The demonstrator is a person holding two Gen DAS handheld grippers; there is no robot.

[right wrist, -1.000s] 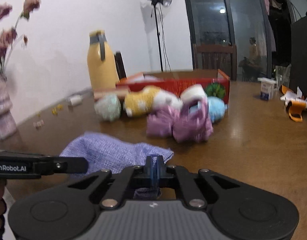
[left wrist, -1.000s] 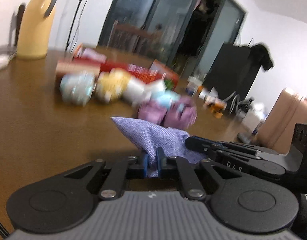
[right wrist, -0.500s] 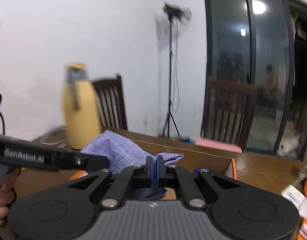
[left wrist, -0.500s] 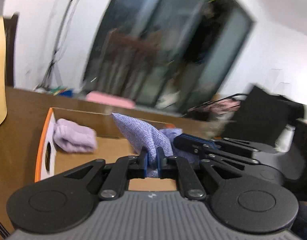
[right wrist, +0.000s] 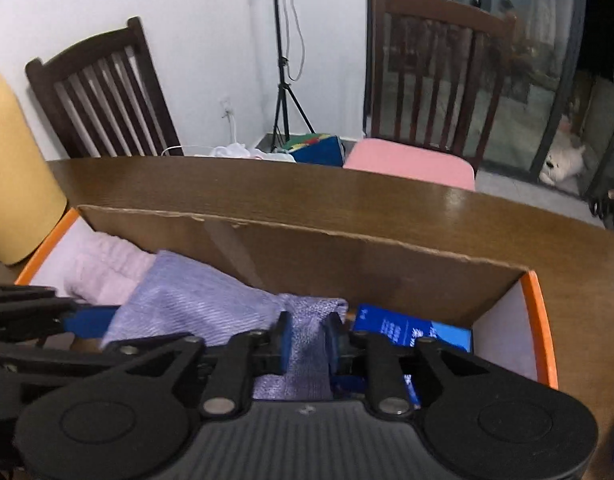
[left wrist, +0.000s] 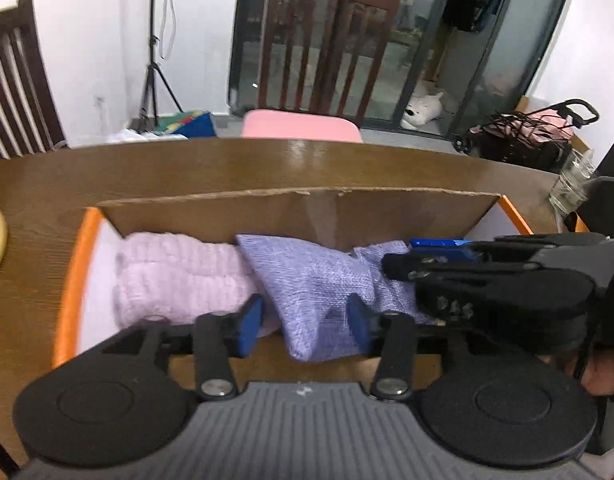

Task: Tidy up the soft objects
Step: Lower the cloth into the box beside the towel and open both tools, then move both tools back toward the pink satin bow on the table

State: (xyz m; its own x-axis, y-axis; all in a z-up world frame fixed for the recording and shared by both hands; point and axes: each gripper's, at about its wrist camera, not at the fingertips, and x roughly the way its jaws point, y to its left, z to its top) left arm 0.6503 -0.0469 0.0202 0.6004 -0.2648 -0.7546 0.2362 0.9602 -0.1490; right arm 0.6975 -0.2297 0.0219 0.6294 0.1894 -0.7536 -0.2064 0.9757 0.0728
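Two hand-held claws work over an open cardboard box [left wrist: 211, 210] with orange edges, set on a brown wooden bench [left wrist: 187, 168]. The left claw [left wrist: 303, 322] stands spread wide, its blue pads on either side of a lavender woven cloth [left wrist: 307, 280] without closing on it. The right claw [right wrist: 308, 342] is partly closed around a bunched end of the same cloth [right wrist: 195, 300], its blue pads close against the fabric on both sides; whether they actually press it cannot be told.

The cloth lies inside the box, draped toward the far cardboard wall. Just beside it, on the left side of the box, sits a pale pink fluffy towel [left wrist: 175, 276], touching the cloth. A blue printed packet [right wrist: 411, 332] lies in the right end of the box, near the right claw.

A yellow bottle [right wrist: 15, 184] stands on the bench at the box's left end. Beyond the bench are a wooden chair with a pink cushion [left wrist: 299, 126], a second dark wooden chair [right wrist: 103, 92], a light stand's tripod [right wrist: 285, 92], and a white plush toy [left wrist: 423, 106] on the floor by the glass doors.
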